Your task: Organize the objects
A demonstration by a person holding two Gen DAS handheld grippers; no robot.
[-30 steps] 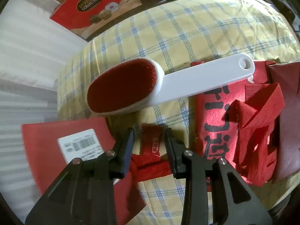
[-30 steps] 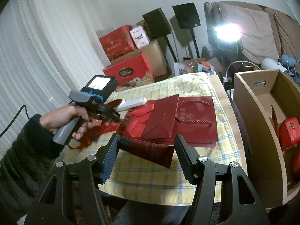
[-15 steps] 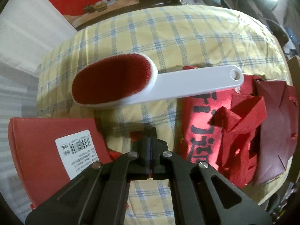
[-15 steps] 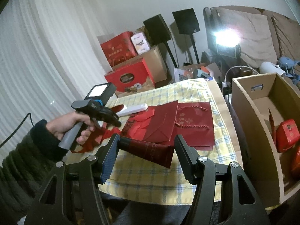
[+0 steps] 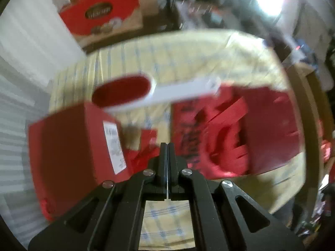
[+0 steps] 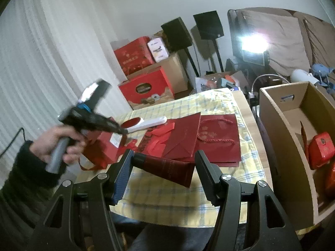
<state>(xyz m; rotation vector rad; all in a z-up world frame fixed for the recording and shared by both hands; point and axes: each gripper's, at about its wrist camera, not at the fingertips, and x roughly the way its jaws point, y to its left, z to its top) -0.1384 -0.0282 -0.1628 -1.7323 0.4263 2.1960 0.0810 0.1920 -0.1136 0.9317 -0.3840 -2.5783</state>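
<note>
My left gripper is shut on the handle strap of a red gift bag and lifts it off the checked tablecloth; the bag hangs tilted below the gripper in the right wrist view. A white lint brush with a red pad lies behind it, also in the right wrist view. My right gripper holds a dark red tube across its jaws above the table's front edge. Dark red paper bags and red paper pieces lie mid-table.
An open cardboard box with red packets stands right of the table. Red gift boxes, cartons and speakers stand behind the table. A bright lamp shines at the back right. A white curtain hangs at left.
My left gripper closed on the red bag's strap and then rose, pulling the bag up and tilting it. The right gripper with the tube held nearly still.
</note>
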